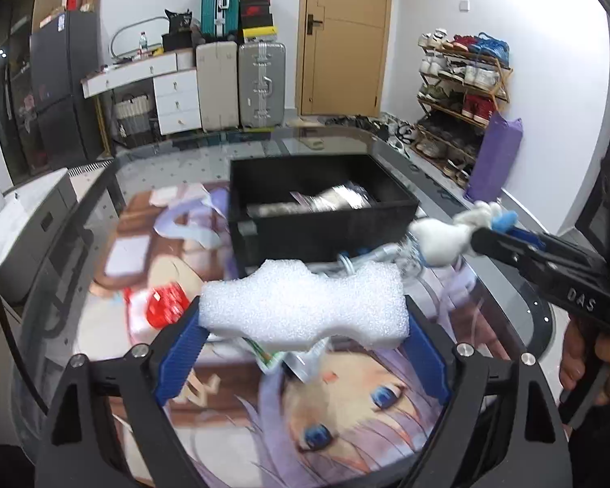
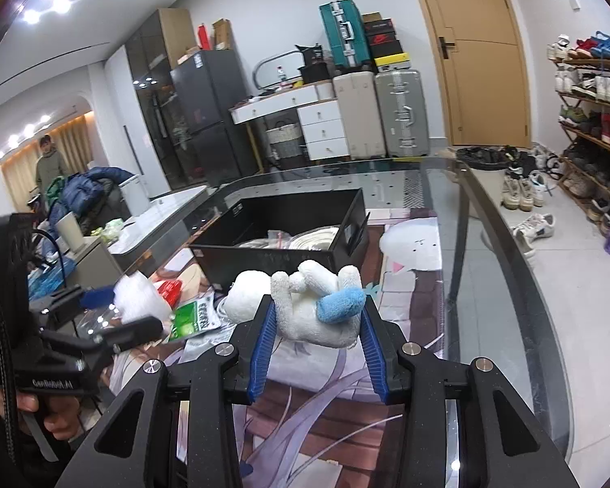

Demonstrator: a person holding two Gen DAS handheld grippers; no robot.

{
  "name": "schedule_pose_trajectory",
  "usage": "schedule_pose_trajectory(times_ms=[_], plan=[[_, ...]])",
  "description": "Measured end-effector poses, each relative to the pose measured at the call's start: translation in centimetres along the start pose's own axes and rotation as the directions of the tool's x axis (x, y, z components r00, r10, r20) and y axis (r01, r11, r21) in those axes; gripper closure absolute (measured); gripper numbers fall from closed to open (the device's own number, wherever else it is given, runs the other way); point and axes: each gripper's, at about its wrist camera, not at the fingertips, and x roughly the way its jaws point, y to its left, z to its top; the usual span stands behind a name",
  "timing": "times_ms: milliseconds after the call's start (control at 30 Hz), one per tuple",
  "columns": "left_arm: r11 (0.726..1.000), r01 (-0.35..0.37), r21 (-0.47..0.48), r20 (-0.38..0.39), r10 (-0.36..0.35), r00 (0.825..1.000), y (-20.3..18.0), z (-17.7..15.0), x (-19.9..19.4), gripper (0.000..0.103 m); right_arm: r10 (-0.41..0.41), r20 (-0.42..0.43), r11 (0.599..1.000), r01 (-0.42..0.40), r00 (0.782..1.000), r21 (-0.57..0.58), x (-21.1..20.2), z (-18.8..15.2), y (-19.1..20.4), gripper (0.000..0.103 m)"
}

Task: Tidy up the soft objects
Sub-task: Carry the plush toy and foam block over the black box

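Observation:
My left gripper (image 1: pixel 303 319) is shut on a white foam block (image 1: pixel 305 305) and holds it above the table, in front of the black bin (image 1: pixel 317 227). My right gripper (image 2: pixel 317 313) is shut on a white plush toy with a blue part (image 2: pixel 309 309), also held above the table near the bin (image 2: pixel 280 240). In the left wrist view the plush toy (image 1: pixel 447 240) and right gripper (image 1: pixel 492 236) show at the right, beside the bin's near right corner. In the right wrist view the foam block (image 2: pixel 136 297) and left gripper (image 2: pixel 118 309) show at the left.
The bin holds packets and a white coil (image 2: pixel 313 240). On the anime-print mat (image 1: pixel 345 415) lie a red packet (image 1: pixel 164 305), a green packet (image 2: pixel 193 317) and a clear plastic bottle (image 1: pixel 410 256). The glass table edge (image 2: pixel 520 284) curves at the right. A person (image 2: pixel 51 166) stands far left.

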Motion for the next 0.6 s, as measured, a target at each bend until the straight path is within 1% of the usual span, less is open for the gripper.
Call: schedule_pose_trajectory(times_ms=[167,367,600], plan=[[1.000,-0.005,-0.001,0.026,0.005,1.000,1.2,1.5,0.3,0.014,-0.066,-0.004,0.998,0.066,0.998,0.004,0.4,1.1,0.4,0.063],[1.000,0.010,0.004,0.046,-0.011,0.999,2.1,3.2,1.0,0.014,-0.113,0.020,0.994,0.113,0.993,0.004,0.7,3.2,0.9,0.063],[1.000,0.025,0.014,0.067,-0.026,0.997,2.6,5.8,2.5,0.014,-0.153,0.017,0.987,0.154,0.988,-0.043,2.4,5.6,1.9,0.063]])
